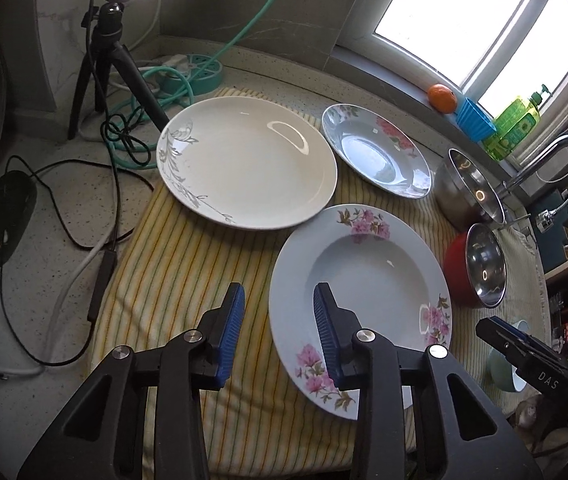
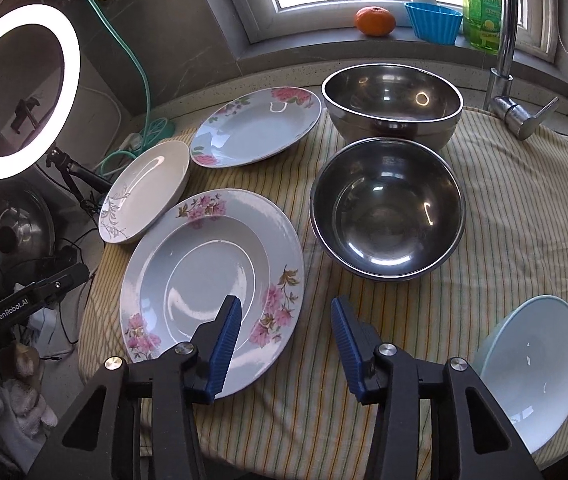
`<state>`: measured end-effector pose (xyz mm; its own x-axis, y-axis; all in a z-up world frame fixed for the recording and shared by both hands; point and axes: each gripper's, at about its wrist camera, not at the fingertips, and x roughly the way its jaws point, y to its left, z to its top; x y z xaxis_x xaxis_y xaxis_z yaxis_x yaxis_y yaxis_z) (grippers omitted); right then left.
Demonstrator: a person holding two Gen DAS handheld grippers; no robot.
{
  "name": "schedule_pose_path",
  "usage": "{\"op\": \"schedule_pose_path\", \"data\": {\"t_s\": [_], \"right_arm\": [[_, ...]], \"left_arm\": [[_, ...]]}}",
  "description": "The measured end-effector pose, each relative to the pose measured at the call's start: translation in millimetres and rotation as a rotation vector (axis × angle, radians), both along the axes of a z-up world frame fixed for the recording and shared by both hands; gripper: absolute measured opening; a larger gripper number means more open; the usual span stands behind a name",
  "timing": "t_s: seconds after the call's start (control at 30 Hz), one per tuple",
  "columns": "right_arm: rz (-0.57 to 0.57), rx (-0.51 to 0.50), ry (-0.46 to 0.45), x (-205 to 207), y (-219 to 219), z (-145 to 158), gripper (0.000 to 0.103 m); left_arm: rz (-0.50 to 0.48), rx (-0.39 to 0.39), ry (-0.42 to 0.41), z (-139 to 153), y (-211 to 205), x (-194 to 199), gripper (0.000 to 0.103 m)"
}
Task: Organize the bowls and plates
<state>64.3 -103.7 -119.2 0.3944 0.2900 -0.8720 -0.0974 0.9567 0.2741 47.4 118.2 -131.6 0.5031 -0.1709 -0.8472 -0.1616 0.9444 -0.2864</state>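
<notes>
Both grippers hang part-open and empty over the near floral plate (image 1: 364, 280), the left gripper (image 1: 280, 312) astride its left rim and the right gripper (image 2: 286, 328) astride its right rim, so this looks like the approach; next, lower and pinch the rim.

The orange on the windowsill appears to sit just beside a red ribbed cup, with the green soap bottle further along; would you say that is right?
Not quite: the ribbed cup beside the orange is blue, not red, as the right wrist view shows. The green soap bottle does stand further along the windowsill.
</notes>
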Motion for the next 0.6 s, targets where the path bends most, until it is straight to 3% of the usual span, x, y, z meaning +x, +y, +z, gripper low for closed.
{"op": "schedule_pose_path", "data": {"t_s": [0.2, 0.33, 0.6], "right_arm": [[-0.035, -0.013, 0.036, 5, 2, -14, 0.042], [-0.068, -0.003, 0.06, 5, -1, -24, 0.03], [-0.124, 0.038, 0.085, 9, -10, -29, 0.026]], "left_arm": [[-0.029, -0.019, 0.042, -13, 2, 13, 0.027], [-0.04, -0.029, 0.063, -20, 6, 19, 0.027], [-0.068, -0.057, 0.094, -29, 6, 30, 0.024]]}}
